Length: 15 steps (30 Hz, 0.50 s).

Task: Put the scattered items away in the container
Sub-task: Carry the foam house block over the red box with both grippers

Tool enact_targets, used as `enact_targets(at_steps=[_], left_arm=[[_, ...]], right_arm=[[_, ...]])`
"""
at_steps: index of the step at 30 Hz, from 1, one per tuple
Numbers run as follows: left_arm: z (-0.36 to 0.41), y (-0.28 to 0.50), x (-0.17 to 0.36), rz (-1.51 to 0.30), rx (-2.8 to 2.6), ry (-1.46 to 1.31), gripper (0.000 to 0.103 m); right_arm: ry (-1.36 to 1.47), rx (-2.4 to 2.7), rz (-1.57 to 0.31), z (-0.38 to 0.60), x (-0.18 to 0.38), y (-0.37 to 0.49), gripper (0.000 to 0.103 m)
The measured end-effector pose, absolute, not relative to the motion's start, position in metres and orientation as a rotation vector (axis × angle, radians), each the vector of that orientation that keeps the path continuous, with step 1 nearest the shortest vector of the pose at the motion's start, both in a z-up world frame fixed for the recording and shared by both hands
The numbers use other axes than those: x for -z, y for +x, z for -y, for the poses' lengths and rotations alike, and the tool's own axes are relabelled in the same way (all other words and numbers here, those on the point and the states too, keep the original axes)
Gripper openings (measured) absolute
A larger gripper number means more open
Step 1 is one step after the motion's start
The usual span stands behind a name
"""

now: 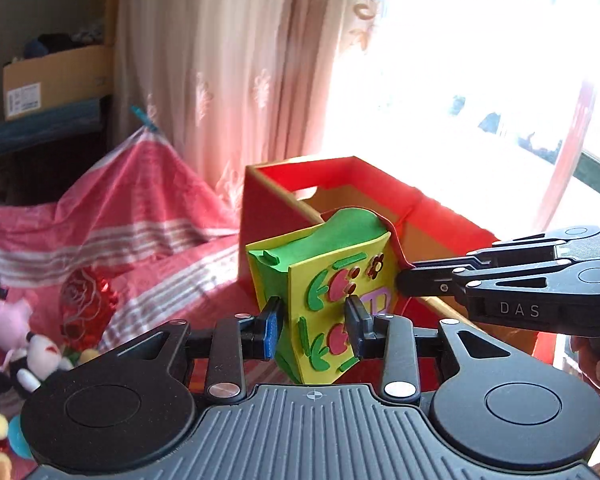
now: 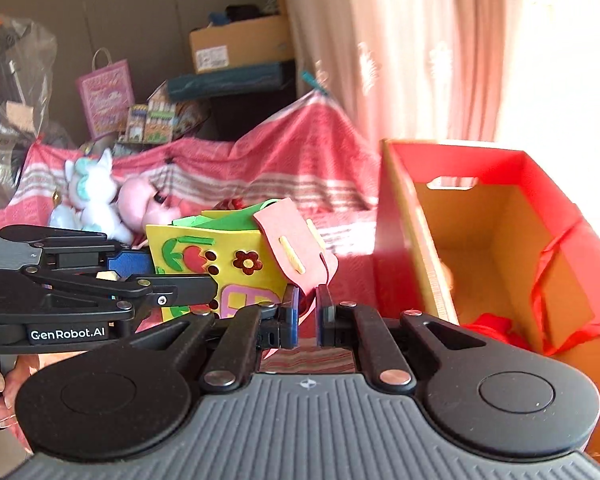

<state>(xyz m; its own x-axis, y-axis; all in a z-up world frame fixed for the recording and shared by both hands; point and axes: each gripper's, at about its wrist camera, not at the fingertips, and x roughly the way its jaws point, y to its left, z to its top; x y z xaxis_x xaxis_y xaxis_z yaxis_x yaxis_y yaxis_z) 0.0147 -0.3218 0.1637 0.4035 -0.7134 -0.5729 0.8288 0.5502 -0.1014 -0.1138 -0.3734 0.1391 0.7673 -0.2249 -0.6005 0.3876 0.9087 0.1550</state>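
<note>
A yellow and green foam craft bag (image 1: 332, 292) with flower shapes is held in the air in front of the red cardboard box (image 1: 340, 178). My left gripper (image 1: 314, 330) is shut on the bag's front wall. My right gripper (image 2: 308, 312) is closed to a narrow gap around the bag's pink flap (image 2: 296, 256); it shows from the side in the left wrist view (image 1: 404, 280). The bag also shows in the right wrist view (image 2: 220, 268), left of the open box (image 2: 480, 240). The box holds red paper (image 2: 496, 328).
The bed has a pink striped cover (image 1: 148, 216). Plush toys lie at the left (image 1: 20, 352) and further back (image 2: 96, 196). A curtain (image 1: 228, 60) hangs behind the box beside a bright window. Cardboard boxes sit on a shelf (image 2: 240, 44).
</note>
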Motion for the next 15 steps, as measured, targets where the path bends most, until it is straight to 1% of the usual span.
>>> enact_targets(at_steps=[2, 6, 15], left_arm=[[0.354, 0.007, -0.172, -0.579, 1.045, 0.232, 0.034], [0.418, -0.009, -0.172, -0.566, 1.107, 0.265, 0.035], [0.518, -0.012, -0.139, -0.7, 1.004, 0.281, 0.035]], right_arm=[[0.275, 0.414, -0.572, 0.395, -0.152, -0.137, 0.009], [0.262, 0.507, -0.561, 0.438, -0.16, -0.171, 0.009], [0.27, 0.426, -0.656, 0.546, -0.124, -0.199, 0.009]])
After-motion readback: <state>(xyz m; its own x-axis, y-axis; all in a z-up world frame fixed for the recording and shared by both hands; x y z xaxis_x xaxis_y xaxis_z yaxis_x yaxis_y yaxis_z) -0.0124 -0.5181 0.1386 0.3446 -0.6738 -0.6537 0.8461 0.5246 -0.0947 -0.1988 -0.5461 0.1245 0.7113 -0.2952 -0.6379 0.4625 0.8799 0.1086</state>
